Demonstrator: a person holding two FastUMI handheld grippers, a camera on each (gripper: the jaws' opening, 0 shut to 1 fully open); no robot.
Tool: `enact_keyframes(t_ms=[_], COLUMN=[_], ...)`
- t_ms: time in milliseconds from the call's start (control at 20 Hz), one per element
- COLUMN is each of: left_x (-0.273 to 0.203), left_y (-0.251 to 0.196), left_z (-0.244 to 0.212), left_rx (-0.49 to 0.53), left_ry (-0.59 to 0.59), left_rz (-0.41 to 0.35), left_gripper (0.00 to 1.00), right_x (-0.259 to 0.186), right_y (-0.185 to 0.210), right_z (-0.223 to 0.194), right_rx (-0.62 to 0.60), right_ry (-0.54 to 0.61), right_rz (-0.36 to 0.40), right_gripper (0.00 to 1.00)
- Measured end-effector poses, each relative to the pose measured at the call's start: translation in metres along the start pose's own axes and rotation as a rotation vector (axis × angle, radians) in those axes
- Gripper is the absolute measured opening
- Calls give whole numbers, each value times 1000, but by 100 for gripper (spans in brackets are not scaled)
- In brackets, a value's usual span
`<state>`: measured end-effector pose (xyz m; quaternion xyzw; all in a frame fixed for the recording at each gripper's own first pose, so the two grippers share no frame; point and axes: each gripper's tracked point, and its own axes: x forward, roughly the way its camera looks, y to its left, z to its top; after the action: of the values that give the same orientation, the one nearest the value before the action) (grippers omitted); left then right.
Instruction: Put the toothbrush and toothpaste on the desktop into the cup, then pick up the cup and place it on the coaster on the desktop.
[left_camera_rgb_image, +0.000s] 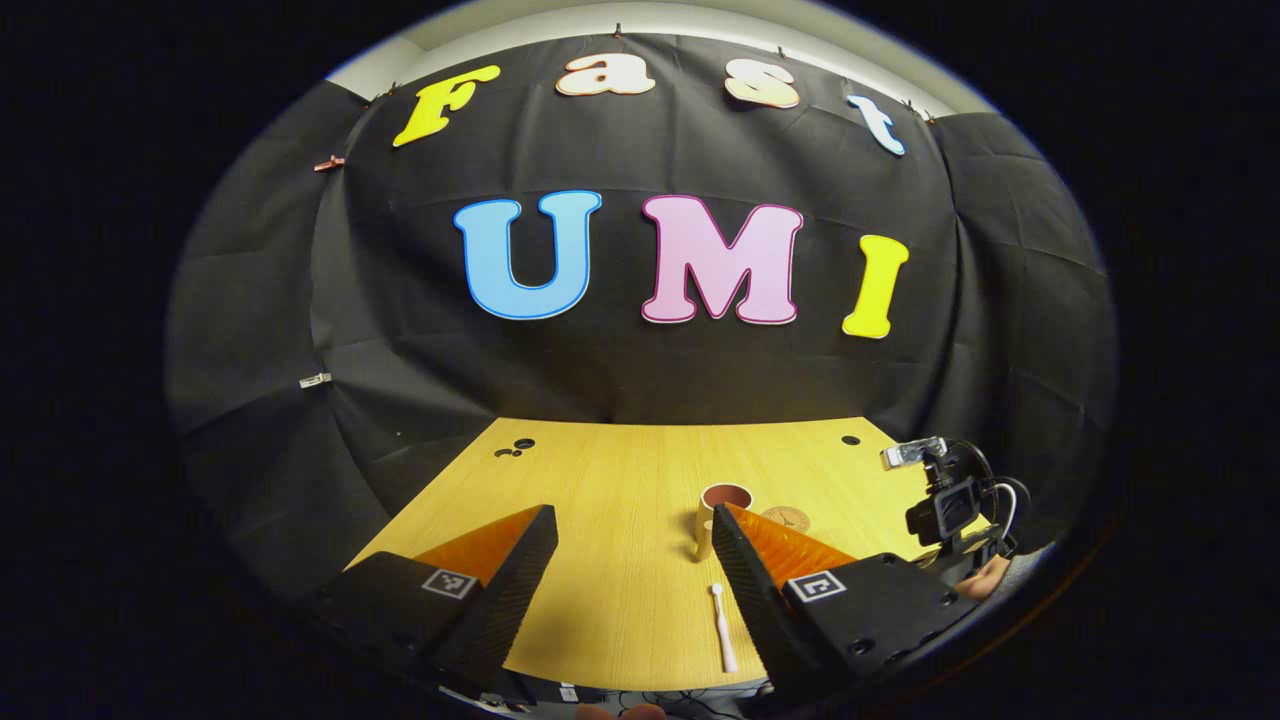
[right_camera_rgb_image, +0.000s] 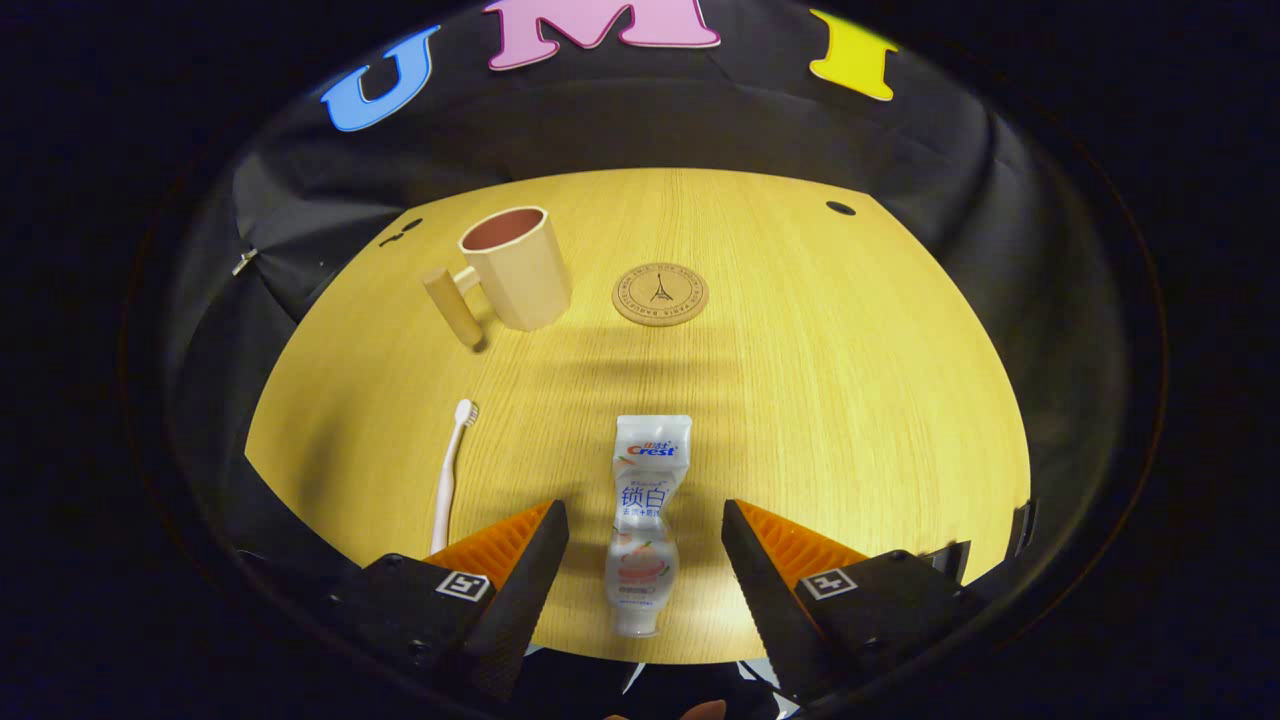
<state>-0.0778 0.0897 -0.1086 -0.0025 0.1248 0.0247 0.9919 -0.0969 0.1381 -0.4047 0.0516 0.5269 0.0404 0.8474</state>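
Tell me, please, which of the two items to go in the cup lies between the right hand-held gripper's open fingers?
The toothpaste tube: it lies between the right hand-held gripper fingers, untouched. The toothbrush lies off to the left, outside them.

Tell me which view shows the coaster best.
The right gripper view: the coaster lies whole and unblocked on the desk, right of the cup. In the left gripper view, the coaster is small, partly hidden behind that gripper's finger.

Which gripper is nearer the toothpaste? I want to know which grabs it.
Right. The right gripper straddles the toothpaste, fingers open. The left gripper hangs farther left, by the toothbrush.
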Motion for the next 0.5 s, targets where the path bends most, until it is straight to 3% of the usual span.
enact_keyframes(t_ms=[300, 500], left_x=[-3, -3], left_y=[5, 6], left_z=[-11, -14], left_rx=[-13, -16], left_ry=[23, 34], left_rz=[9, 20], left_gripper=[96, 96], right_x=[31, 42], right_y=[-1, -2], right_z=[-6, -10], right_rx=[-4, 4], right_ry=[87, 114], right_rz=[-28, -52], right_gripper=[91, 80])
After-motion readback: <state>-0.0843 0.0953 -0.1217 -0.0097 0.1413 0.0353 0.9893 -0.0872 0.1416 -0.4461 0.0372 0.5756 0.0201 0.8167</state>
